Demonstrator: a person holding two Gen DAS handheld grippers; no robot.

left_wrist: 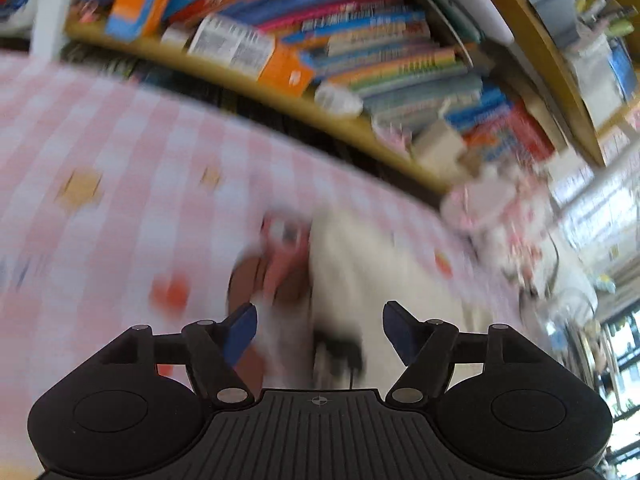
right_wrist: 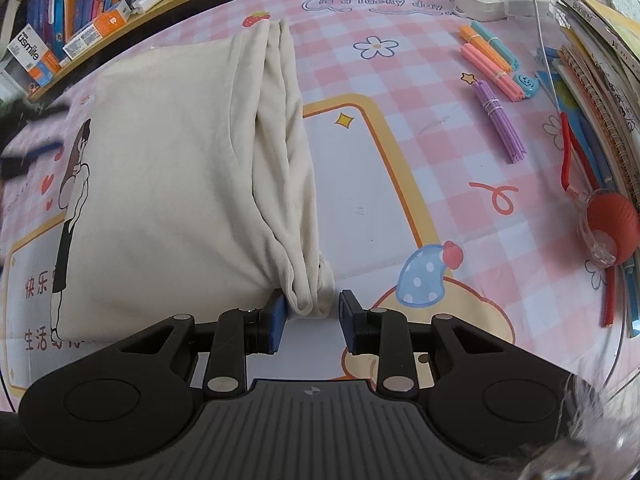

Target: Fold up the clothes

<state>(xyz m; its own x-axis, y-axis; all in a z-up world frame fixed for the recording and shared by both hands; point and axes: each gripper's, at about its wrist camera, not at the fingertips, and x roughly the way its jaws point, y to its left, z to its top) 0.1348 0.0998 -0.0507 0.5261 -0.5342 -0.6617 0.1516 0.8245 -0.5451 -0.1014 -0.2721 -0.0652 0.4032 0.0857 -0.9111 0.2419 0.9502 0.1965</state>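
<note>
While the left wrist view is smeared by blur, the left gripper (left_wrist: 320,330) shows its two blue pads spread wide, with only a vague cream shape beyond them. In the right wrist view, one cream T-shirt (right_wrist: 172,160) printed with a girl figure lies folded on the pink checked bench (right_wrist: 400,80). The right gripper (right_wrist: 313,314) stands apart around the shirt's bunched lower corner, its left pad touching cloth. Four banded stick bundles (right_wrist: 496,88) lie well apart.
</note>
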